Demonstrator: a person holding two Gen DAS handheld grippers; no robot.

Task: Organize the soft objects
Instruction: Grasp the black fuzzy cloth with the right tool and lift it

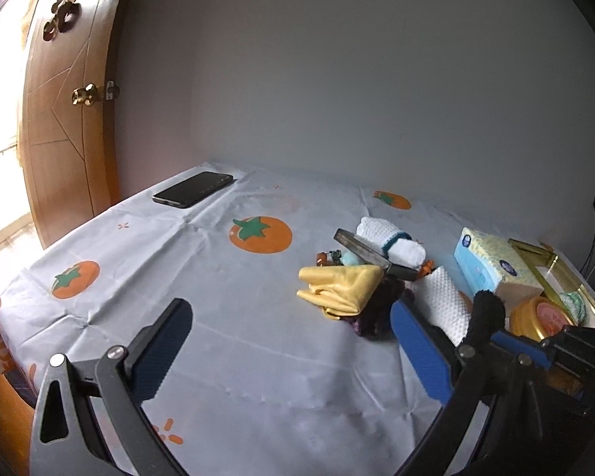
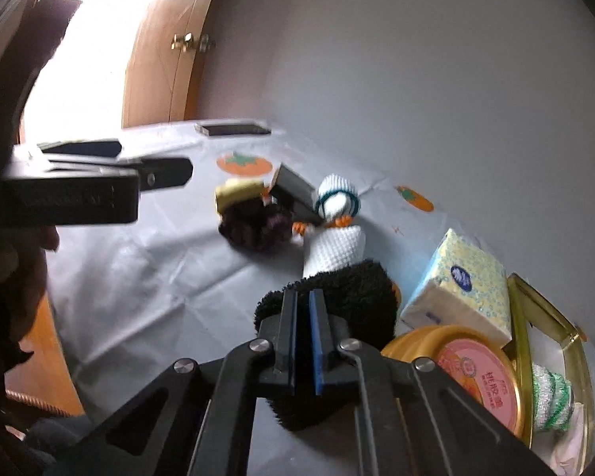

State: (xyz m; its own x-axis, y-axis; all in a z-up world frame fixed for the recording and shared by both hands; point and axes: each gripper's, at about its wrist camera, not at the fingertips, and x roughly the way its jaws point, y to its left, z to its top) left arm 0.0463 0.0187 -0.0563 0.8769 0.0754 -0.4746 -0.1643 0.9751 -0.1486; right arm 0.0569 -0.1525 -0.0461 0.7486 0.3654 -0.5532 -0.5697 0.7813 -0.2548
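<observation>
My right gripper (image 2: 302,297) is shut on a black fuzzy cloth (image 2: 353,289) and holds it above the table; the cloth (image 1: 488,311) also shows in the left wrist view. My left gripper (image 1: 293,341) is open and empty above the tablecloth (image 1: 226,317). A pile of soft things lies mid-table: a yellow cloth (image 1: 341,287), a dark purple knit piece (image 1: 377,313), a white waffle cloth (image 1: 446,303), and a white knit roll with a teal band (image 1: 392,244). A gold box (image 2: 551,325) at the right holds a green-and-white knit piece (image 2: 551,392).
A tissue pack (image 1: 492,263) and a round yellow tin with a pink lid (image 2: 468,369) sit beside the gold box. A dark flat metal piece (image 1: 371,254) lies in the pile. A phone (image 1: 192,189) lies at the far left corner. A wooden door (image 1: 63,119) stands left.
</observation>
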